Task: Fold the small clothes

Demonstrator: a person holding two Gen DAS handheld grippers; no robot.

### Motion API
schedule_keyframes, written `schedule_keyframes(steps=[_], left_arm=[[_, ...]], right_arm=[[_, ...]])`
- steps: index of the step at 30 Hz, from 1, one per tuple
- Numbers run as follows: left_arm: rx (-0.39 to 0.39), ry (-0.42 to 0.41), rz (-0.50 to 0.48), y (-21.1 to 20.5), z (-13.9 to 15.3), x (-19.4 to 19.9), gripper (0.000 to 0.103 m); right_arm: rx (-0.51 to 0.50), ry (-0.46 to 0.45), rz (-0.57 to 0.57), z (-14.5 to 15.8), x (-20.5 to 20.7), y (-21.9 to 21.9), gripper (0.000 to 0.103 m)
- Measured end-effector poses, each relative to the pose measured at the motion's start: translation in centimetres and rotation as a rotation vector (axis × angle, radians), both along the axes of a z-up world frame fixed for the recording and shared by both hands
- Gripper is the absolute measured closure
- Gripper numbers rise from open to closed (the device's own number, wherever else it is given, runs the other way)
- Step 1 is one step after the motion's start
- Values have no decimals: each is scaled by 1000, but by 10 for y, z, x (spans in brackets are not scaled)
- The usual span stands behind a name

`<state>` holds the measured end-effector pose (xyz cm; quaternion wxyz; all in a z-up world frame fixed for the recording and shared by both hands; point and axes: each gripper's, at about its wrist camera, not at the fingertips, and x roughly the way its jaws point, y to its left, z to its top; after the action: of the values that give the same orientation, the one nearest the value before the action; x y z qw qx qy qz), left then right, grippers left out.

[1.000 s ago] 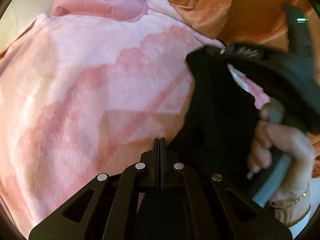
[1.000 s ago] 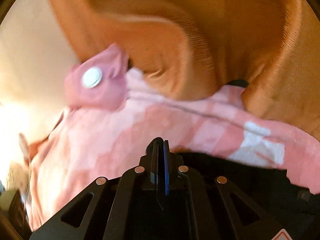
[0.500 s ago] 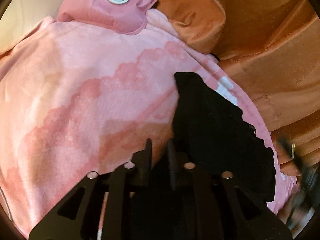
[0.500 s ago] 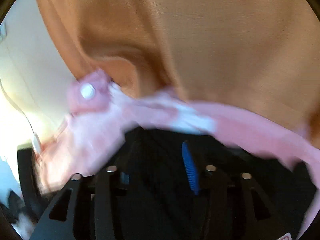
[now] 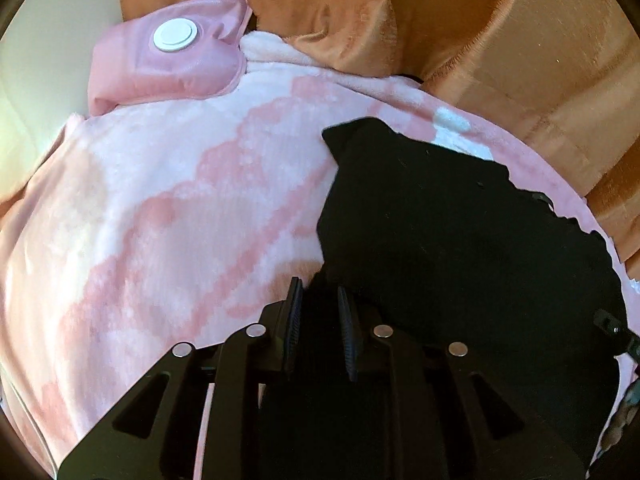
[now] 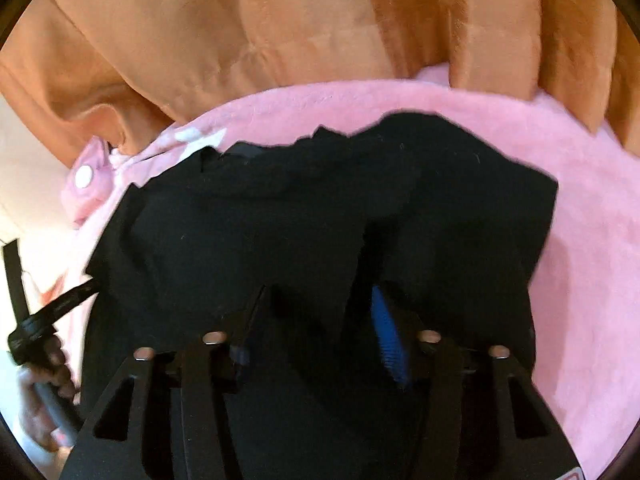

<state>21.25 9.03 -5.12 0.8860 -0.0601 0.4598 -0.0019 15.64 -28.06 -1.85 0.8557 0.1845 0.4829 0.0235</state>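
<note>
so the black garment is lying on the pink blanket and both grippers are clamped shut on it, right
Not quite. The black garment does lie on the pink blanket, but both grippers are open: the left gripper in the left wrist view and the right gripper in the right wrist view show separated fingers.

**Garment on the blanket, curtain behind**

The garment [image 5: 460, 232] lies on the blanket [image 5: 160, 220], toward its right side. A pouch [image 5: 168, 64] rests on the blanket's far left corner. Behind both hangs the curtain [image 5: 500, 32], touching the blanket's far edge.
</note>
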Motion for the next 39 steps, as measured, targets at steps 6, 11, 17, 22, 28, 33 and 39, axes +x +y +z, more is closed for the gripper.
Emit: schedule_keyframes(steps=[6,11,17,22,28,33,39], left_arm=[[-19,-8,35,15,-3,11,90],[9,-2,129,32,-5,13,100],[8,8,125,35,-5,17,99],[-140,61,53,29,16,-8,76],[-104,49,-49,2,32,-121,43],[-124,126,-55,37,-3,-210,43],[-155,74,-73,32,-10,-255,35]], right_arm=[[-4,-238,11,78,-6,-8,97],[43,28,-116,-8,-4,-46,97],[21,27,-97,-4,-1,-39,87],[-53,76,-178,42,-65,-41,61],[20,113,-211,45,-219,-7,47],[115,197,-275,6,-305,20,47],[18,97,-218,2,-324,42,82]])
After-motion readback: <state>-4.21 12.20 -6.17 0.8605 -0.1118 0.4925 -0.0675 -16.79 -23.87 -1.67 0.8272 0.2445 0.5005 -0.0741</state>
